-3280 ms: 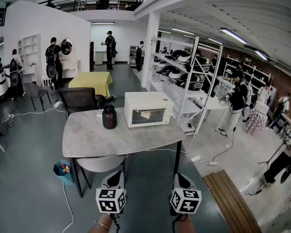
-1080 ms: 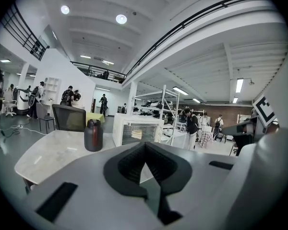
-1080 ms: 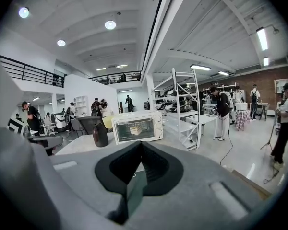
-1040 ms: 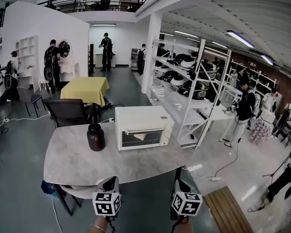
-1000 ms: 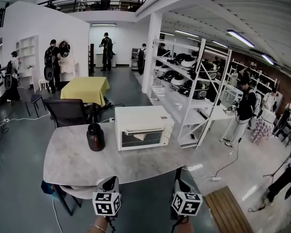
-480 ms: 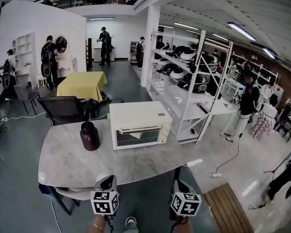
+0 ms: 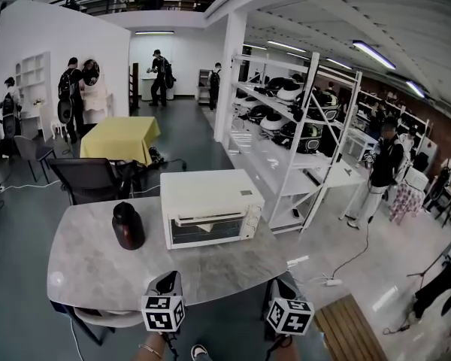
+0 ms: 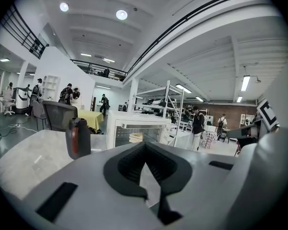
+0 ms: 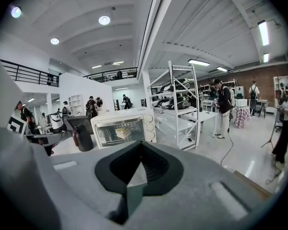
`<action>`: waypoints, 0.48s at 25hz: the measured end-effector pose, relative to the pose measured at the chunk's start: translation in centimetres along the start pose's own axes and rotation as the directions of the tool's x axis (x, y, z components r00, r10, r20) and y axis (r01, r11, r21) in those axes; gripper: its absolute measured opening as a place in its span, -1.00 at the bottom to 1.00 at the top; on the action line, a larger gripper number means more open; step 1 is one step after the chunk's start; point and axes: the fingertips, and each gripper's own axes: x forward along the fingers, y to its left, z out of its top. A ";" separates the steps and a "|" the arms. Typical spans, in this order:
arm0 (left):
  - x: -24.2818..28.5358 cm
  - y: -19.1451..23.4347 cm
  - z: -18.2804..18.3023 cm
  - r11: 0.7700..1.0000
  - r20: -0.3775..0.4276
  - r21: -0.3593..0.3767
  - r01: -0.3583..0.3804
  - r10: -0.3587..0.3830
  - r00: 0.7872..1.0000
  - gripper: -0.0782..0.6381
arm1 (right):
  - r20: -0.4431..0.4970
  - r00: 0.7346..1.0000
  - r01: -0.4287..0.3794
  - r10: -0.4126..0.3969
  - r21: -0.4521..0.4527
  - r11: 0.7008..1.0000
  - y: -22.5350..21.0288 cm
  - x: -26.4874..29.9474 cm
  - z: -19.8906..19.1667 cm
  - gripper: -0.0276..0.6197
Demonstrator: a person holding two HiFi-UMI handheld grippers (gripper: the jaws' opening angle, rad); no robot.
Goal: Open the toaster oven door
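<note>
Our left gripper [image 7: 167,279] and right gripper [image 7: 281,285] are both closed and empty. Ahead of them, the toaster oven [image 7: 207,194] door [image 7: 208,232] likely swings stiffly, so we'd take its rigid, slippery top handle [image 7: 208,219].

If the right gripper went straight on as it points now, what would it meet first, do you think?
Most likely the oven, near its knobs; nothing nearer stands before the right gripper, though depth is unclear.

The left gripper [image 7: 167,283] and right gripper [image 7: 280,284] are held level, side by side, at the near edge of the table [image 7: 83,262], pointing forward. Both have their jaws closed on nothing.
</note>
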 end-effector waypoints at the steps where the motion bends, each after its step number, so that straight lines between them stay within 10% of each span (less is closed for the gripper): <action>1: 1.0 0.2 0.3 1.000 -0.001 0.001 -0.001 0.001 1.000 -0.77 | 0.001 1.000 -0.001 0.001 0.002 1.000 -0.2 1.0 0.5 -0.90; 12: 9.5 4.3 4.0 0.997 0.012 -0.007 -0.073 0.073 0.997 -0.77 | 0.030 0.998 -0.050 0.051 -0.022 0.998 -0.3 11.9 7.1 -0.90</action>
